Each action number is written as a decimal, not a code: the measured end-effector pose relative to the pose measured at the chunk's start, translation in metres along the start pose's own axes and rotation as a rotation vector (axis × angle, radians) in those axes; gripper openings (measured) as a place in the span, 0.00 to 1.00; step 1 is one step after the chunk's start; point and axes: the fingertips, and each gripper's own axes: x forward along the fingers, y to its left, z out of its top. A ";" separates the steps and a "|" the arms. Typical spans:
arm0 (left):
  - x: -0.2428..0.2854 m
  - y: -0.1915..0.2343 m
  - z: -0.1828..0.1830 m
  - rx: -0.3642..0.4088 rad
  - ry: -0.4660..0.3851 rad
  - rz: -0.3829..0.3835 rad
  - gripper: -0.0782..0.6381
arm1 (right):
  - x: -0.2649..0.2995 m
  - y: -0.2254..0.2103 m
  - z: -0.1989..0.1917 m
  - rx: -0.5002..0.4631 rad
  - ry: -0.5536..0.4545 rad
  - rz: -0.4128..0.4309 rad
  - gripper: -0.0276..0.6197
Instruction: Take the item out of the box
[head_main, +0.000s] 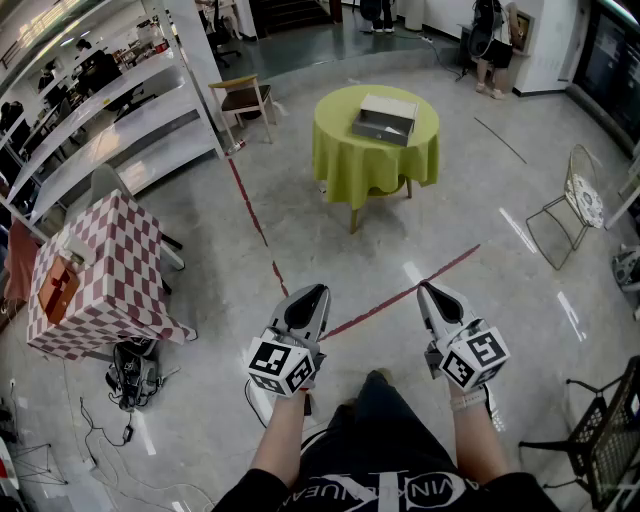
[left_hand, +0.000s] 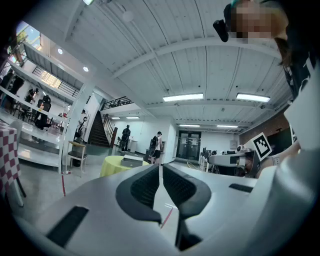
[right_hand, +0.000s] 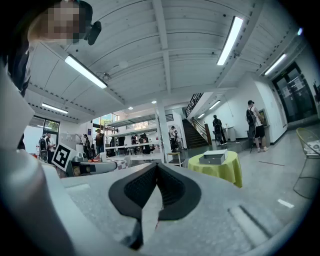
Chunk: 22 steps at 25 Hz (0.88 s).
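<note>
left gripper view. my left gripper (left_hand: 159, 166) fills the lower field. its two black ribbed pads (left_hand: 145, 186) meet at the tips, with nothing between them. below the tips, the gap between the jaws shows a red floor line (left_hand: 167, 216). beyond, left of centre, a round table (left_hand: 110, 167) under a yellow-green cloth carries a grey box (left_hand: 133, 160), well apart from my jaws. at right, my right gripper (left_hand: 211, 159) points leftward, its marker cube (left_hand: 261, 145) behind it. background: a staircase (left_hand: 97, 131), one person (left_hand: 125, 137) at its foot, another person (left_hand: 157, 145) beside the table, glass doors (left_hand: 189, 146), and a checked cloth (left_hand: 6, 155) at the left edge.
</note>
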 end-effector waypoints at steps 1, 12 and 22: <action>0.001 0.003 -0.001 -0.001 0.004 0.002 0.15 | 0.003 0.000 -0.002 0.005 0.002 0.000 0.05; 0.032 0.031 -0.001 -0.014 0.020 0.020 0.15 | 0.039 -0.025 -0.008 0.006 0.015 -0.021 0.05; 0.104 0.062 0.009 -0.011 0.045 0.000 0.15 | 0.088 -0.081 -0.003 0.026 0.030 -0.041 0.05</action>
